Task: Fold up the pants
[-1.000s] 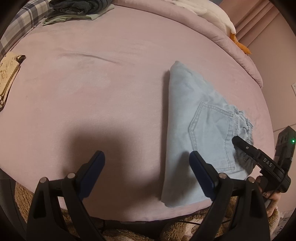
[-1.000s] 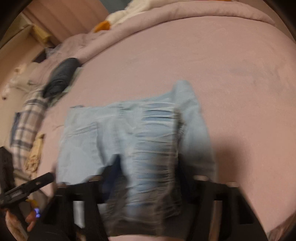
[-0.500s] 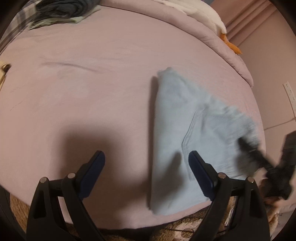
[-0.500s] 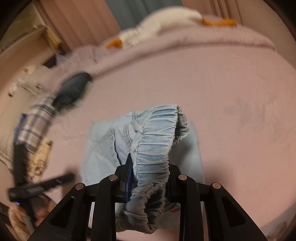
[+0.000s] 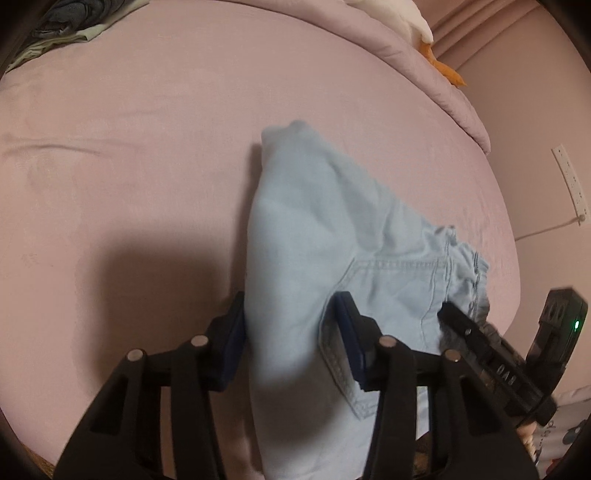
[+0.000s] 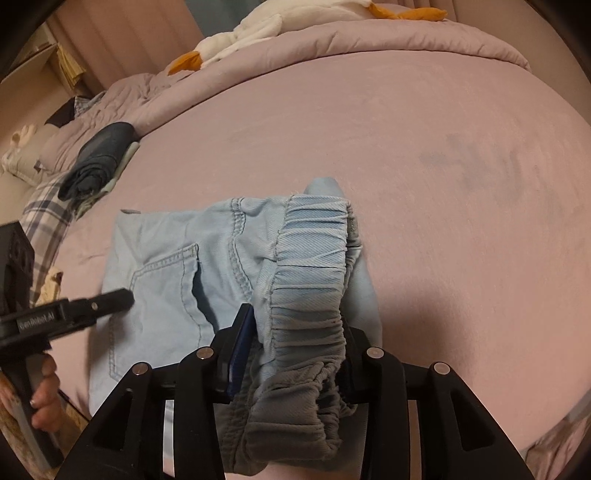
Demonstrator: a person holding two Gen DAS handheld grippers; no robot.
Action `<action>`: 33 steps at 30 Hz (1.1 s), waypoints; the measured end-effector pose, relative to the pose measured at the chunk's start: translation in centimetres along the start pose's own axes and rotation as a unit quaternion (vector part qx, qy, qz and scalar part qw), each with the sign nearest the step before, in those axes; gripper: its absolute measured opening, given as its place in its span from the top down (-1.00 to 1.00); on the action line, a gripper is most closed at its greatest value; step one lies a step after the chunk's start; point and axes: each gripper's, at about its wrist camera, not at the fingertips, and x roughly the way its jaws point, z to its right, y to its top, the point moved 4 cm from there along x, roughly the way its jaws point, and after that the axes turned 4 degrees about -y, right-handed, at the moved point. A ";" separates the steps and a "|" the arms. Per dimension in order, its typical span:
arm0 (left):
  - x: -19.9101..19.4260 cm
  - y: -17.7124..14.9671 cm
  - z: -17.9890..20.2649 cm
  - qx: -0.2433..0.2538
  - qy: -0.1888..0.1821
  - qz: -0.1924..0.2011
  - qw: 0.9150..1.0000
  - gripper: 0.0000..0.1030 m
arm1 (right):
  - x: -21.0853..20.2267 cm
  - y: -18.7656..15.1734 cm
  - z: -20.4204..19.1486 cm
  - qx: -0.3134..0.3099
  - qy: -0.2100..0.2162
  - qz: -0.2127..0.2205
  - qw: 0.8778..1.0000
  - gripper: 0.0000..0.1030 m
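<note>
Light blue folded pants (image 5: pixel 325 240) lie near the front right edge of a pink bed (image 5: pixel 166 110). My left gripper (image 5: pixel 291 325) is shut on the pants' folded left edge, which bulges up between its blue pads. My right gripper (image 6: pixel 299 332) is shut on the bunched elastic waistband (image 6: pixel 310 266) and holds it lifted off the bed. The back pocket (image 6: pixel 166 284) faces up. Each gripper shows in the other's view: the right one (image 5: pixel 476 336) and the left one (image 6: pixel 74 314).
Dark folded clothes (image 6: pixel 99 162) and a plaid cloth (image 6: pixel 44 214) lie at the bed's far left. A white plush goose (image 6: pixel 280 26) rests on the rolled pink duvet (image 6: pixel 369 40) at the back. A wall with a socket (image 5: pixel 569 177) stands to the right.
My left gripper was open over bare bed; it moved right and closed on the pants' folded edge. My right gripper closed on the waistband and lifted it.
</note>
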 end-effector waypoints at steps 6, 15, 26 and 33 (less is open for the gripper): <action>-0.6 -2.5 -0.1 0.015 0.004 0.004 1.000 0.04 | -0.4 -0.3 0.8 0.005 0.005 0.004 1.000 0.25; -1.4 -5.1 -0.3 0.004 -0.010 0.004 1.000 0.03 | -0.6 -0.6 1.1 0.008 0.002 0.012 1.000 0.22; -2.1 -7.2 -0.1 0.004 -0.017 -0.003 1.000 0.03 | -1.5 -1.1 0.8 0.004 -0.027 0.015 1.000 0.02; -2.0 -7.5 0.1 0.001 -0.011 -0.008 1.000 0.03 | -2.8 -2.1 1.1 0.005 -0.028 0.007 1.000 0.00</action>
